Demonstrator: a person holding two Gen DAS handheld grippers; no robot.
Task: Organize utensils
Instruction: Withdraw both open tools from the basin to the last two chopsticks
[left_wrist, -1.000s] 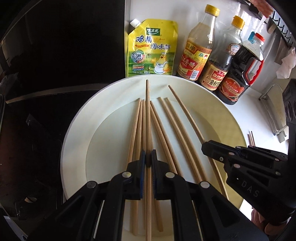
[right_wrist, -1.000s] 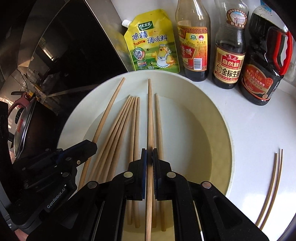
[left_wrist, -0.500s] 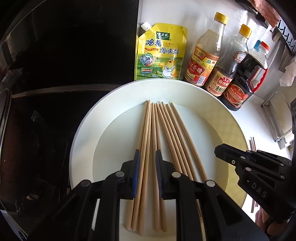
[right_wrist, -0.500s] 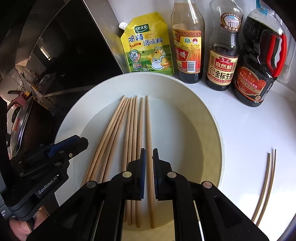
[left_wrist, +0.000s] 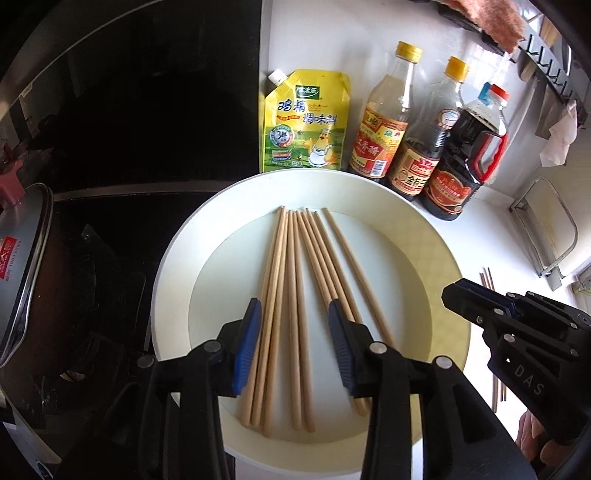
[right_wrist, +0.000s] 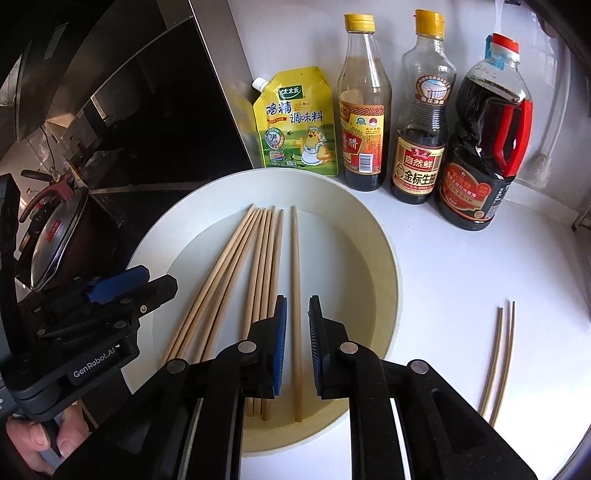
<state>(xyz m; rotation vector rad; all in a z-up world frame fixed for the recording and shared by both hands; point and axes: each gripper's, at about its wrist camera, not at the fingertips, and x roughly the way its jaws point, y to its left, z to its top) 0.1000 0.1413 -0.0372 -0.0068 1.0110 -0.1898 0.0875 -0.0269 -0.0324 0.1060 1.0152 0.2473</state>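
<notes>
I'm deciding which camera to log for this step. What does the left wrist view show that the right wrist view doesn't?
Only the left wrist view: the wire rack at the counter's right edge and the hanging cloth. Only the right wrist view: the bottle brush by the wall. Both: the plate of chopsticks, the seasoning pouch, three bottles, and the loose chopstick pair on the counter.

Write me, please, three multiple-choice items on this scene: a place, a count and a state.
1. Where do the two loose chopsticks lie? A on the counter, right of the plate; B in the plate; C on a lid.
2. How many bottles stand behind the plate? A two; B three; C five.
3. The right tongs are: A shut on the pouch; B shut, empty; C open.

A: they lie on bare counter. B: three caps show. C: gaps flank the single chopstick between them.
</notes>
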